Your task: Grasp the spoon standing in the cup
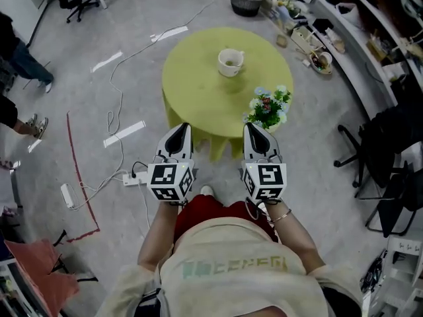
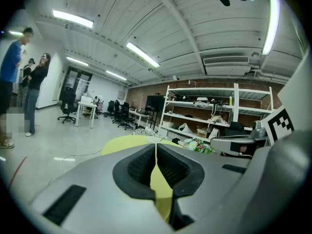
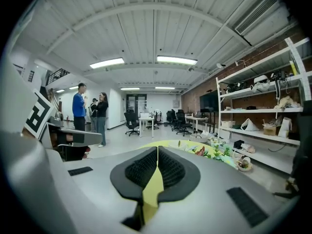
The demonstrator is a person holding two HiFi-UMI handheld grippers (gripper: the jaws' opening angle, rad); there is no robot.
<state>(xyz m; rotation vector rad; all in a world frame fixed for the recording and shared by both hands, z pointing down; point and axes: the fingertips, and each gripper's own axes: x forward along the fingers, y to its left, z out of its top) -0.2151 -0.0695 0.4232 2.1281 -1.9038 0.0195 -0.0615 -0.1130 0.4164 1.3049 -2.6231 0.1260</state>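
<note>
Left gripper (image 1: pixel 179 132): held low before the person, short of the near edge of the table (image 1: pixel 192 78). Jaws pressed together, nothing between them. Its own view shows only yellow tabletop through the slit.

Cup (image 1: pixel 230 62): white, upright, on the round yellow table past its middle. It lies ahead of both grippers, well apart from either. It sits between their two lines of aim, closer to the right one.

Spoon: too small in the head view to make out for certain. There is only a darker patch inside the cup's rim. If it stands as the task says, its long axis is near upright and the handle pokes above the rim.

Right gripper (image 1: pixel 254 131): level with the left one, jaws likewise closed and empty. This looks the nearer tool, needing mostly a forward reach with a slight drift left.

Flowers (image 1: pixel 268 107): a small bunch at the table's near right edge, just ahead of the right gripper. They stand close beside its likely path, so a brush seems possible. Whichever gripper goes must open first.
</note>
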